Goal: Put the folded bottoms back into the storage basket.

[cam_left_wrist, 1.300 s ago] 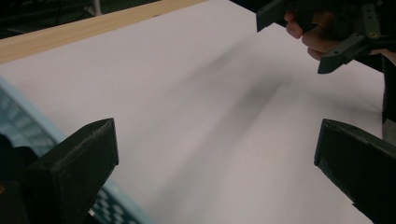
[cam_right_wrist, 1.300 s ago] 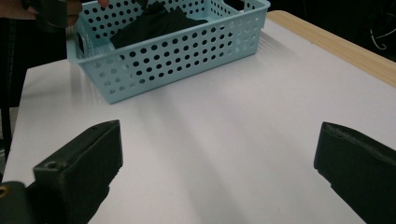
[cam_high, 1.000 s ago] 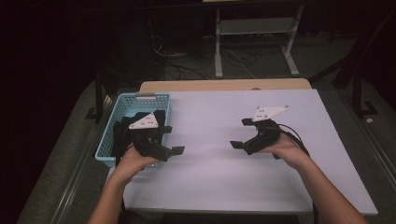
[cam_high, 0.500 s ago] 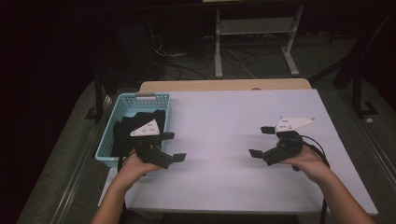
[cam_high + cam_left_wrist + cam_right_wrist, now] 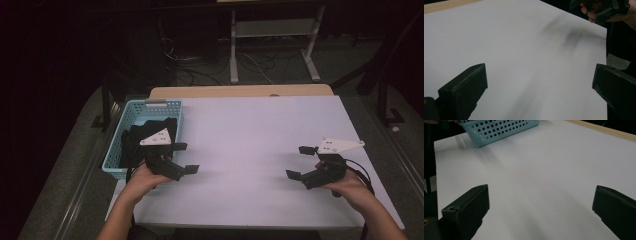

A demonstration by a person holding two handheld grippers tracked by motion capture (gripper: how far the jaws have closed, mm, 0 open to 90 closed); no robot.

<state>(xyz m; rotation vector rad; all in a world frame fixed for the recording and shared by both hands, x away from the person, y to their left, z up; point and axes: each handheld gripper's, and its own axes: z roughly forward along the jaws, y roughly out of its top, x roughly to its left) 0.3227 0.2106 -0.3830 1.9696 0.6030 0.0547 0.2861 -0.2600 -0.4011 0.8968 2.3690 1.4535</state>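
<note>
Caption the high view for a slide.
Two open grippers, left and right, over a white table beside a blue basket.

High view: above the near edge, facing 12 o'clock, far off. Tong views ride low and close over the desk (image 5: 250, 140), facing each other; both share its white top and the basket (image 5: 499, 130).

The basket (image 5: 131, 121) stands on the left edge of the worktop (image 5: 250, 145), with dark cloth (image 5: 137, 137) inside. The left gripper (image 5: 186, 157) is just beside it — the right gripper (image 5: 300, 162) is well apart, near the right edge.
</note>
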